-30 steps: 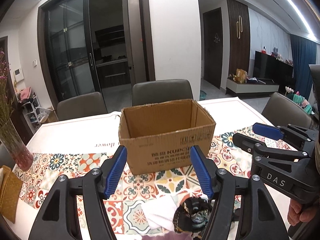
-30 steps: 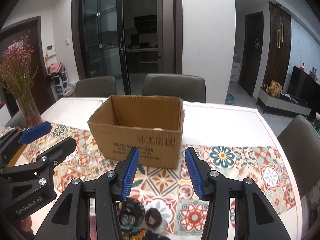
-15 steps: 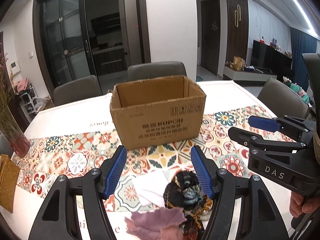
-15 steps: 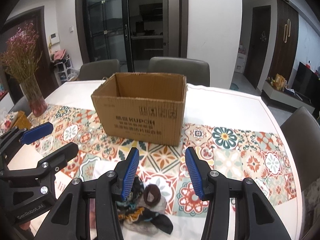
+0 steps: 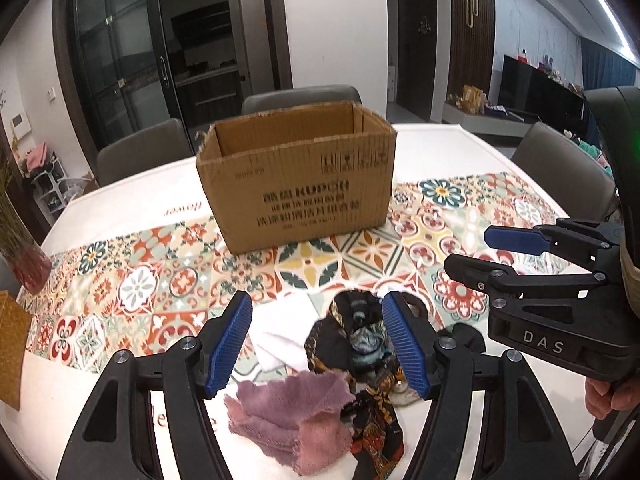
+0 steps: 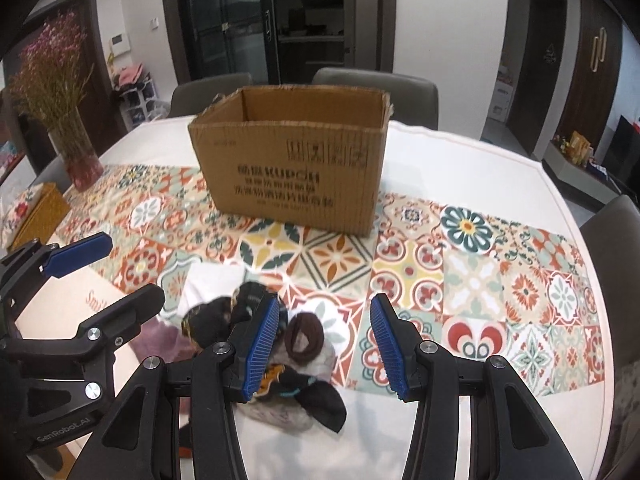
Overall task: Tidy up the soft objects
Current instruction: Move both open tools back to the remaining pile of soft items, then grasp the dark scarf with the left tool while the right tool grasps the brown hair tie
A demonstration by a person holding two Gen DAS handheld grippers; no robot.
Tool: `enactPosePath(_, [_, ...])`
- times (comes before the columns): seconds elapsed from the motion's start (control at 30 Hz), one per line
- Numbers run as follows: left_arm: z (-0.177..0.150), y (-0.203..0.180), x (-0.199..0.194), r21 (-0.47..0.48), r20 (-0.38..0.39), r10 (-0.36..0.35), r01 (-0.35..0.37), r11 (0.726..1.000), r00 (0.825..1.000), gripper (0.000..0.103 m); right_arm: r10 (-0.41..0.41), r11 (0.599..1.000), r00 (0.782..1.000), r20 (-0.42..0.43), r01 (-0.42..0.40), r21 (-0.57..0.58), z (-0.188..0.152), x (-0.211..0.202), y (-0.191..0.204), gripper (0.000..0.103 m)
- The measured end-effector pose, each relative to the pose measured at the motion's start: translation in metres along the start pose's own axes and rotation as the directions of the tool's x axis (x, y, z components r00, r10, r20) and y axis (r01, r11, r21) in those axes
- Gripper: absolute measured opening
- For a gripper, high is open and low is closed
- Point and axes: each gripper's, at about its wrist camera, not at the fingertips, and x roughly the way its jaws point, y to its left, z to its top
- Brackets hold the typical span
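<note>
A heap of soft things lies near the table's front edge: a folded pink cloth (image 5: 292,416), a white cloth (image 5: 286,334), a dark patterned scarf (image 5: 352,340) and a brown rolled sock (image 6: 306,336). Behind it stands an open cardboard box (image 5: 300,192), also in the right wrist view (image 6: 292,176). My left gripper (image 5: 316,344) hangs open above the white cloth and scarf, holding nothing. My right gripper (image 6: 324,346) is open over the brown sock, with nothing between its fingers. Each gripper shows from the side in the other's view, the right one (image 5: 496,248) and the left one (image 6: 116,268).
A tiled-pattern runner (image 6: 460,264) crosses the white table (image 6: 472,160). A vase of dried pink flowers (image 6: 76,152) and a yellow woven box (image 6: 38,212) stand at the left. Grey chairs (image 5: 300,100) ring the table. A person's hand (image 5: 608,394) holds the right gripper.
Both grippers have sunk and tipped further down toward the heap, so more of the cloths and the sock shows between their fingers. Their jaws look unchanged.
</note>
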Motion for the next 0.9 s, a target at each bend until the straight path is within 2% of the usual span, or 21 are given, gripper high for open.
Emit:
enactPosePath(0.3, [-0.019, -0.004, 0.017, -0.004, -0.054, -0.008, 0.008, 1.0, 0.998, 0.069, 0.044, 0.998, 0.995, -0.094, -0.047, -0.028, -0.016, 0.026, 0.0, 0.049])
enactPosePath(0.9, [-0.04, -0.006, 0.051, -0.004, -0.115, -0.032, 0.031, 1.0, 0.993, 0.071, 0.092, 0.992, 0.975, -0.204, -0.108, -0.068, -0.034, 0.068, 0.004, 0.049])
